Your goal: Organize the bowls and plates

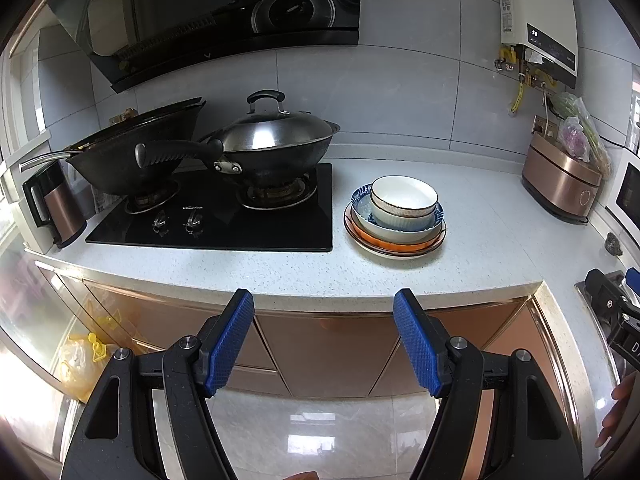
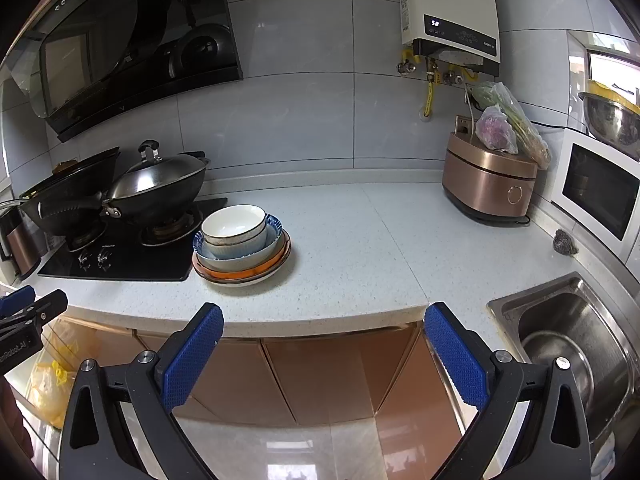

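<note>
The pale tabletop (image 2: 340,248) is carrying a single nested stack (image 2: 241,246) just right of the stove (image 2: 120,256), with wide plates (image 2: 248,274) sitting lowest and bowls (image 2: 234,224) resting inside them, likely so the pile stays steady. That arrangement is fitting either a finished tidy-up or a heap awaiting sorting. The left tongs (image 1: 324,344) and right tongs (image 2: 324,356) are hanging spread wide before the tabletop's edge, gripping nothing.

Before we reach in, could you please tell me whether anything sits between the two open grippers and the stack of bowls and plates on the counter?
Nothing visible does. Only bare white speckled countertop separates the left gripper and right gripper from the stack of white and blue bowls on orange-rimmed plates. The lidded black wok stands off to the left.
</note>
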Tool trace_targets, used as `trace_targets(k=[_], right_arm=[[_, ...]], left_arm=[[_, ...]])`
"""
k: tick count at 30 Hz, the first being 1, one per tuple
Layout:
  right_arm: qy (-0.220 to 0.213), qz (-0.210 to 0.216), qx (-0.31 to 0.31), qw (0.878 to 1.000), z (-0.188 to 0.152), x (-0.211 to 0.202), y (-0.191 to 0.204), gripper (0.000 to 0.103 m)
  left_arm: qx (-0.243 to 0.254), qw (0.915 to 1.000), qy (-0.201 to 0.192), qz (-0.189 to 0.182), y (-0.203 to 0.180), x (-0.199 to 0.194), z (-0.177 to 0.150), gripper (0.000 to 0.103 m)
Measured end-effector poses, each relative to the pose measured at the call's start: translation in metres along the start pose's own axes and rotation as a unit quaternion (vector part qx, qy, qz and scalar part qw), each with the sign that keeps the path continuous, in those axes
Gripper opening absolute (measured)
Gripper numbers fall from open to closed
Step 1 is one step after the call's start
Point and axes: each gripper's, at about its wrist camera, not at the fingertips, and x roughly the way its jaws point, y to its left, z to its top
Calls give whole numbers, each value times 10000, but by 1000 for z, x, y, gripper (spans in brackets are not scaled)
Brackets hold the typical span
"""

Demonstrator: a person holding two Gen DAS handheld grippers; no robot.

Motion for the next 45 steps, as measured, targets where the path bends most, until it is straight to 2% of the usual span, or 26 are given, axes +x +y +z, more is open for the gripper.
trace_targets(k=[45], right_arm=[[-47,3,-114,9999,-5,-9,6,103]], left_arm=[[1,10000,42,-90,-6,-6,-3,67]])
